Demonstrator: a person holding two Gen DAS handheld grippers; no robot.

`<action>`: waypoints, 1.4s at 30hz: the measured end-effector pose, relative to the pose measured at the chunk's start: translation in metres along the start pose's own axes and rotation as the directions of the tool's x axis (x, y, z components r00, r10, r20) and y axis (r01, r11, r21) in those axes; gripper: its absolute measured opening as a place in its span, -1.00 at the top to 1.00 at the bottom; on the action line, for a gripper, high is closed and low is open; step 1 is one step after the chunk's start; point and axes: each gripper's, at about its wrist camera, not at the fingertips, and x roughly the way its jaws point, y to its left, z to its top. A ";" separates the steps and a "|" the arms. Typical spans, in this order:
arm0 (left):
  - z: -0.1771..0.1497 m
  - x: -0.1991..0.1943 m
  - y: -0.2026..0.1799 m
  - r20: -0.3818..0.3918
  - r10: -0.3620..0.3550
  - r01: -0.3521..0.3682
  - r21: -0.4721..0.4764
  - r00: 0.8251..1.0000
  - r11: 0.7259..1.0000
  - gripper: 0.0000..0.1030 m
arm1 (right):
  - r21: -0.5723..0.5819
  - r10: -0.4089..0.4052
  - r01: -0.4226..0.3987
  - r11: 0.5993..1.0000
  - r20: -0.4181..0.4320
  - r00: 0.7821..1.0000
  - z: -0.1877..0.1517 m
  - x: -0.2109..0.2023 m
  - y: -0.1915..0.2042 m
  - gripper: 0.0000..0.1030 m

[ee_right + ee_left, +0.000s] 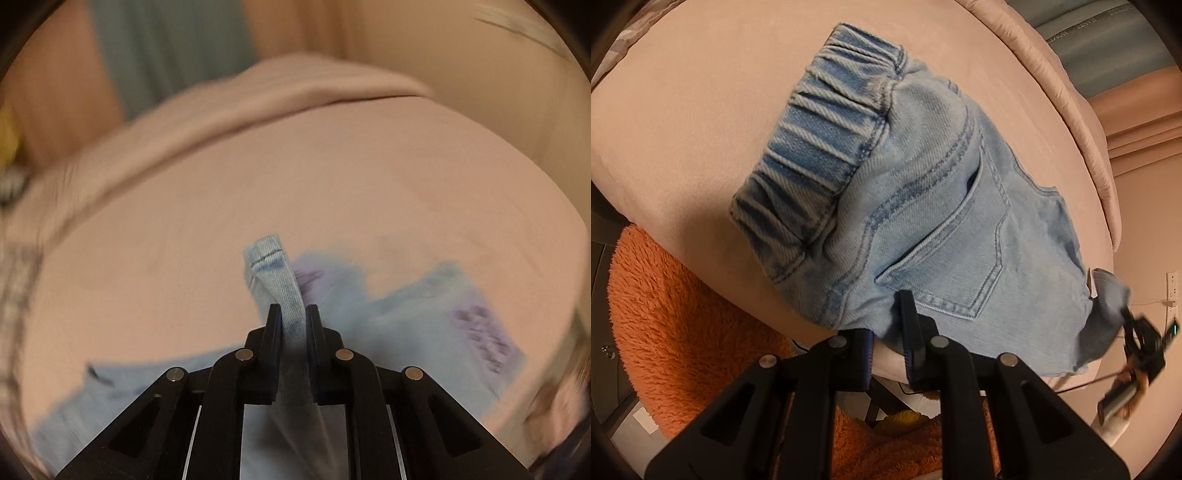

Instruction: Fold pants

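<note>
On the pink cushion (701, 122), light-blue denim pants (942, 206) are laid folded, elastic waistband bunched. Their edges are pinched by the left claw (888, 325) and the right claw (293, 314).

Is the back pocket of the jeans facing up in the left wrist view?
Yes, the stitched back pocket lies on top of the jeans, just beyond the left claw that grips their edge.
</note>
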 end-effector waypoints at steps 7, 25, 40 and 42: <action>0.007 0.000 0.000 -0.031 0.010 -0.010 0.012 0.999 1.000 0.69 | 0.305 -0.137 0.126 0.944 0.013 0.991 -0.042 -0.032 -0.112 0.80; 0.006 0.000 -0.001 -0.028 0.025 -0.025 0.014 0.999 1.000 0.68 | 0.535 -0.042 0.056 0.843 -0.039 0.998 -0.068 -0.020 -0.187 0.41; -0.001 -0.003 -0.003 -0.022 0.024 -0.024 0.012 0.999 1.000 0.69 | 0.536 -0.073 0.040 0.843 0.040 0.997 -0.058 -0.040 -0.189 0.86; -0.001 -0.002 -0.004 -0.024 0.028 -0.028 0.013 0.999 1.000 0.69 | 0.503 -0.116 0.086 0.860 0.028 0.993 -0.063 -0.040 -0.187 0.87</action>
